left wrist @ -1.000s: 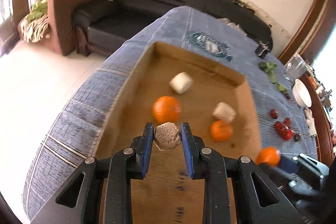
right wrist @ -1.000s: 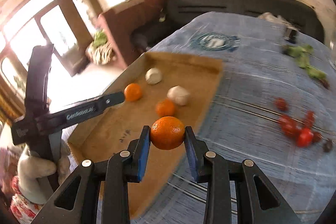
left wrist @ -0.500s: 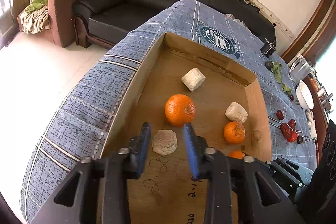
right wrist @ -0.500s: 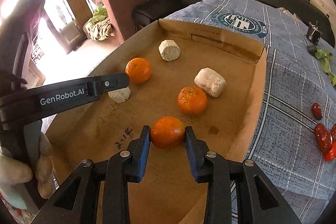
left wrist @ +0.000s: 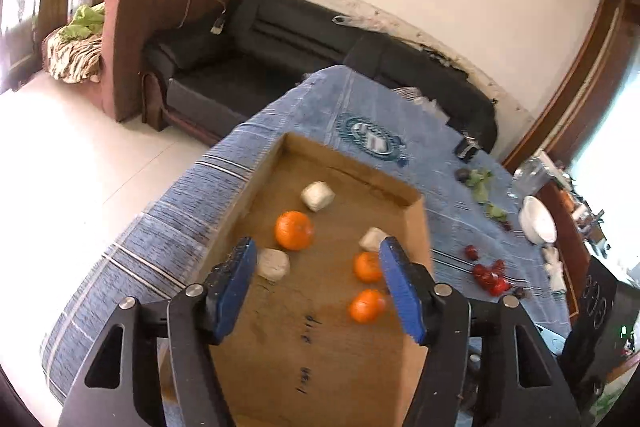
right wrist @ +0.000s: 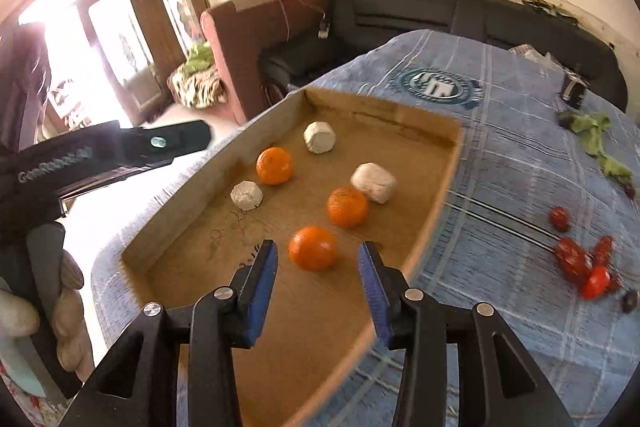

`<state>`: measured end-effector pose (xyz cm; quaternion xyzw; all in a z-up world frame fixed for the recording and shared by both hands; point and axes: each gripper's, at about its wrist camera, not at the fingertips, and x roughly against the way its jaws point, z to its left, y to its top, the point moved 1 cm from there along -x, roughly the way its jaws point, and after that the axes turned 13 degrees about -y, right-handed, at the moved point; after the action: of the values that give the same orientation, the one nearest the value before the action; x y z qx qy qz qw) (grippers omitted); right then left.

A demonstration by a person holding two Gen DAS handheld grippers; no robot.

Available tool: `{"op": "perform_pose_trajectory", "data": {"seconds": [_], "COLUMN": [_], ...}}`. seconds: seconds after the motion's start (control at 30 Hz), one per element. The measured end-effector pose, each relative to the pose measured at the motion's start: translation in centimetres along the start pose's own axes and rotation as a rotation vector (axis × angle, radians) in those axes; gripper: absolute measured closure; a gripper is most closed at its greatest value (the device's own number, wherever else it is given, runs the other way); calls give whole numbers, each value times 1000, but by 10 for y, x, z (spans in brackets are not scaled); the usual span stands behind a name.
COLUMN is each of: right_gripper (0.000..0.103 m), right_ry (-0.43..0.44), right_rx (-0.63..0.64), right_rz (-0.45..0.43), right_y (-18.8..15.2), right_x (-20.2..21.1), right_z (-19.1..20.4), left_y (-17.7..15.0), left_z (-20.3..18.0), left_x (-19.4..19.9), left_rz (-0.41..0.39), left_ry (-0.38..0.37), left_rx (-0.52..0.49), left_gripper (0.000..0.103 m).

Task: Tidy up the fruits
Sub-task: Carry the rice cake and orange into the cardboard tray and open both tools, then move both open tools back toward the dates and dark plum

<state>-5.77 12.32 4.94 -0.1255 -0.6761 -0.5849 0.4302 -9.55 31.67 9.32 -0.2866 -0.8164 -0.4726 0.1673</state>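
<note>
Both the left gripper (left wrist: pixel 318 267) and right gripper (right wrist: pixel 318 273) hang spread and empty-handed over the cardboard box (right wrist: pixel 400 119), nearest orange (right wrist: pixel 313 247) resting just ahead of the right one.

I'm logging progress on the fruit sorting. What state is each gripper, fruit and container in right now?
left gripper: open, empty, above the box.
right gripper: open, empty.
cardboard box: open-topped, on the blue cloth.
oranges: three, loose in the box.
white lumps: three, loose in the box.
red fruits: outside the box, on the cloth.
</note>
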Motion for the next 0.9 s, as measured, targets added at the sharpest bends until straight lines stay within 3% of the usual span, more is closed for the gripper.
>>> {"op": "perform_pose_trajectory", "data": {"seconds": [0.07,0.17,0.37,0.7,0.9], "right_gripper": [46,45,37,38,38], "right_ry": [1,-22,-144,-273,-300], "right_rx": [-42,-83,-167,-372,-445], "right_rz": [-9,-24,-34,-13,6], "right_y": [-7,-20,-50,-101,-111], "right_x": [13,31,61,90,87], "right_z": [-17,-41,-109,-220,-256], "left_y": [-7,-20,-47,-87,-100], "left_z": [-13,-37,-93,-157,-172], "left_x": [-2,-10,-28,-74,-99], "left_rz": [17,55,127,252,305], "left_ry": [-18,-44,-131,-178,-184], "left_rx": [-17,-53,-134,-239,-254], "left_gripper": [39,39,39,35,35]}}
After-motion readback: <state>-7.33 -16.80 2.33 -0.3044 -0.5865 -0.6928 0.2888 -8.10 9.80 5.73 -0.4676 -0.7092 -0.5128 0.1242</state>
